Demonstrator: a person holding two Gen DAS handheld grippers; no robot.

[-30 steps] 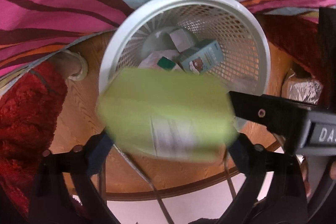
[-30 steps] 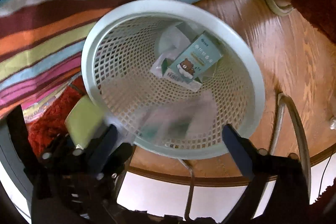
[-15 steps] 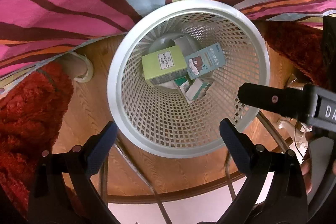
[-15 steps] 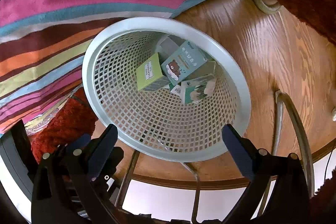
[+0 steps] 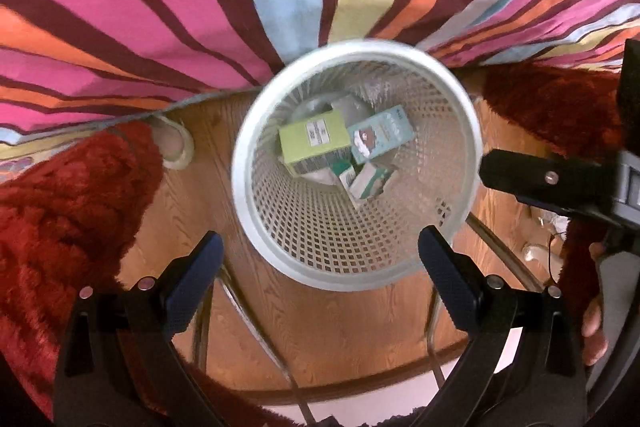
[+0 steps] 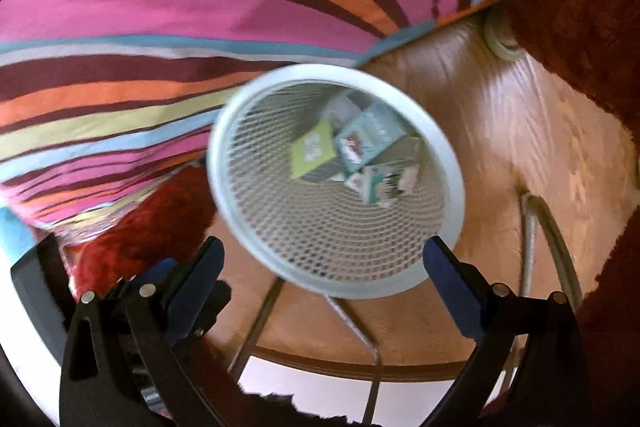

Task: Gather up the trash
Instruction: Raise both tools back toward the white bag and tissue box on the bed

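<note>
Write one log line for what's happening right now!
left claw: open, empty | right claw: open, empty | bin: green box, bear box inside | phase: above bin

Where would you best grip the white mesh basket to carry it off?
By the near arc of the basket's rim, coming straight down with one jaw inside and one outside. The wide white rim is solid, its mouth faces up, and that arc lies nearest the open left gripper. The mesh wall looks flimsier.

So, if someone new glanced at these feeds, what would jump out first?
The white mesh basket at centre, on the wooden floor, with a lime-green box and a teal bear-print carton lying at its bottom. Behind it hangs a bright striped cloth; both tools, left and right, are open and empty.
</note>
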